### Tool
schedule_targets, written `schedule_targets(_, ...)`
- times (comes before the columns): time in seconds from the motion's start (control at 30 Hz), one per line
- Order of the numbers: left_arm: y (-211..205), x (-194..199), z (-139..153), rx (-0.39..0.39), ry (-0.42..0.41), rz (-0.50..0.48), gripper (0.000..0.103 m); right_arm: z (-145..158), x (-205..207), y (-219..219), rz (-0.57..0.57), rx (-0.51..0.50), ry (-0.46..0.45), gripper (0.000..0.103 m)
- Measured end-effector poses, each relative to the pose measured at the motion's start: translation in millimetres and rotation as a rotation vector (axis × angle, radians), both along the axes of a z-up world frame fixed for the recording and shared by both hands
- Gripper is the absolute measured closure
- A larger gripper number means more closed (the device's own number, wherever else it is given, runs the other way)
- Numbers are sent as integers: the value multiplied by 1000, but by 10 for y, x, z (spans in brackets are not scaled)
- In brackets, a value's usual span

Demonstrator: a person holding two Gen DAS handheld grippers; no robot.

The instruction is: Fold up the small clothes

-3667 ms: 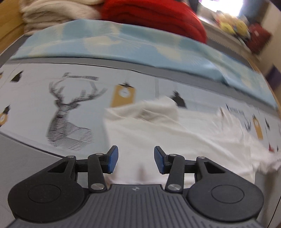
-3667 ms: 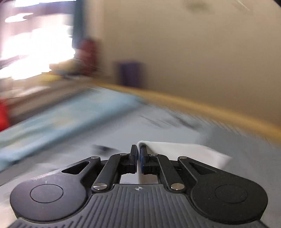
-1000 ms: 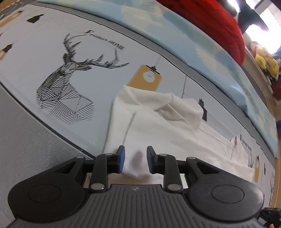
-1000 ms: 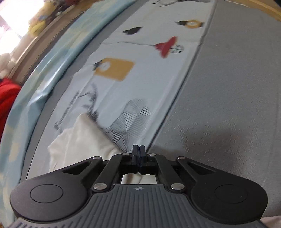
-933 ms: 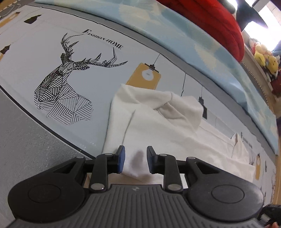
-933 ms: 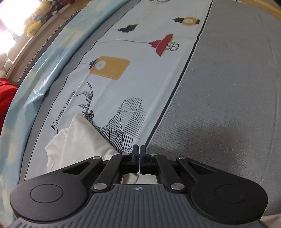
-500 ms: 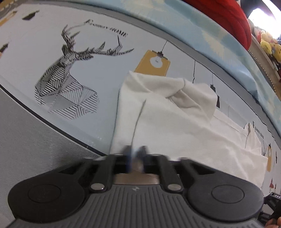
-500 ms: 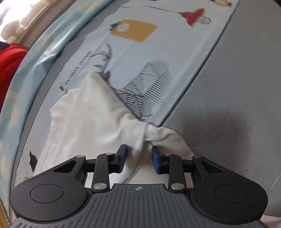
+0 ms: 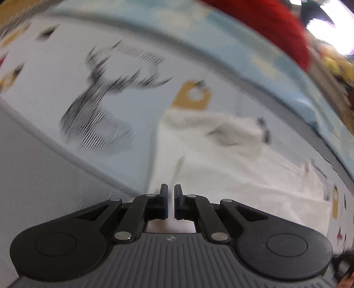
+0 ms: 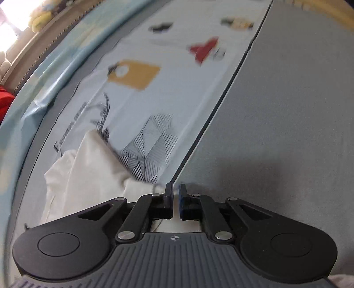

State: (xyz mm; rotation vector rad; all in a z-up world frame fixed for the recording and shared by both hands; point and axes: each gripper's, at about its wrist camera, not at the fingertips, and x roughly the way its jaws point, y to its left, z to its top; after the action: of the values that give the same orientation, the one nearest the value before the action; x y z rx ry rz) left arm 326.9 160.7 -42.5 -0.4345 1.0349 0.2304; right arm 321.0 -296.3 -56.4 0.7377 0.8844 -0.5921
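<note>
A small white garment lies crumpled on a printed bedsheet, with one sleeve bunched at its far edge. My left gripper sits at the garment's near edge. Only a narrow slit shows between its blue pads, with white cloth in it, and the jaws are opening a little. In the right wrist view the same garment stretches to the left. My right gripper pinches its near corner, where the sheet meets a grey band, and its jaws are closing. Both views are motion-blurred.
A light blue blanket runs along the far side of the bed with a red blanket behind it. A deer print lies left of the garment. Yellow plush toys sit on a ledge beyond the bed.
The left jaws went from apart to nearly together on the garment's near edge. The right jaws opened over the garment's corner and have come back almost together.
</note>
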Motion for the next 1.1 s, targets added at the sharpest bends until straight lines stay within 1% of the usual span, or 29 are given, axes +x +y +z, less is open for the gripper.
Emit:
schedule_targets(0.03, -67, 5, 29, 18, -23, -39, 94, 64, -10, 44, 19, -16, -30, 97)
schedule_targets(0.07, -144, 24, 23, 25, -30, -74, 94, 123, -15, 93, 48, -21, -69, 97)
schedule_targets(0.1, -192, 48, -34, 8, -14, -104, 94, 181, -9, 153, 90, -24, -115, 97)
schedule_targets(0.13, -199, 67, -123, -28, 13, -115, 93, 222, 14, 206, 142, -27, -153, 93)
schedule_targets(0.17, -195, 90, -239, -75, 54, -112, 86, 228, 76, 262, 202, -19, -174, 80)
schedule_targets(0.2, -172, 96, -381, -117, 108, -100, 82, 184, 138, 306, 267, 16, -168, 73)
schedule_targets(0.23, -146, 92, -508, -141, 159, -84, 83, 96, 201, 310, 310, 69, -139, 67)
schedule_targets(0.27, -125, 76, -548, -147, 162, -76, 85, -19, 239, 287, 323, 123, -88, 67)
schedule_targets(0.3, -120, 69, -526, -141, 151, -80, 85, -140, 252, 254, 307, 150, -17, 69)
schedule_targets(0.33, -139, 65, -463, -119, 145, -87, 83, -226, 234, 204, 276, 158, 27, 80)
schedule_targets(0.4, -183, 14, -319, -63, 86, -107, 79, -227, 206, 140, 266, 164, 10, 81)
schedule_targets(0.43, -202, -3, -275, -41, 51, -123, 73, -186, 207, 144, 284, 144, 4, 80)
schedule_targets(0.47, -209, -14, -292, -31, 36, -138, 69, -152, 201, 146, 303, 119, -4, 80)
schedule_targets(0.5, -208, -14, -357, -24, 51, -149, 69, -132, 185, 119, 317, 93, -6, 80)
schedule_targets(0.53, -189, -21, -489, -14, 104, -162, 71, -131, 141, 93, 312, 73, 11, 79)
schedule_targets(0.57, -172, -79, -553, 12, 116, -176, 70, -122, 130, 39, 287, 55, 51, 79)
schedule_targets(0.6, -190, -133, -511, 69, 120, -183, 70, -85, 73, -44, 249, 51, 85, 77)
schedule_targets(0.63, -199, -203, -414, 111, 129, -196, 71, -6, -2, -129, 216, 64, 78, 77)
schedule_targets(0.67, -195, -289, -274, 125, 109, -204, 71, 129, -104, -225, 200, 78, 38, 77)
schedule_targets(0.7, -177, -371, -142, 123, 80, -207, 71, 279, -211, -292, 203, 72, -4, 77)
schedule_targets(0.8, -100, -707, 325, 81, -3, -227, 70, 758, -575, -413, 235, -7, -117, 77)
schedule_targets(0.9, -143, -1172, 647, 86, -73, -274, 70, 1096, -943, -480, 321, -29, -195, 77)
schedule_targets(0.93, -158, -1352, 703, 82, -97, -292, 70, 1184, -1094, -494, 361, -39, -219, 77)
schedule_targets(1.0, -175, -1725, 757, 52, -132, -316, 70, 1278, -1398, -514, 431, -71, -255, 74)
schedule_targets(1.07, -174, -2126, 701, 12, -159, -324, 70, 1279, -1688, -543, 491, -105, -270, 70)
schedule_targets(1.1, -156, -2295, 611, -3, -161, -320, 70, 1239, -1826, -554, 514, -121, -273, 70)
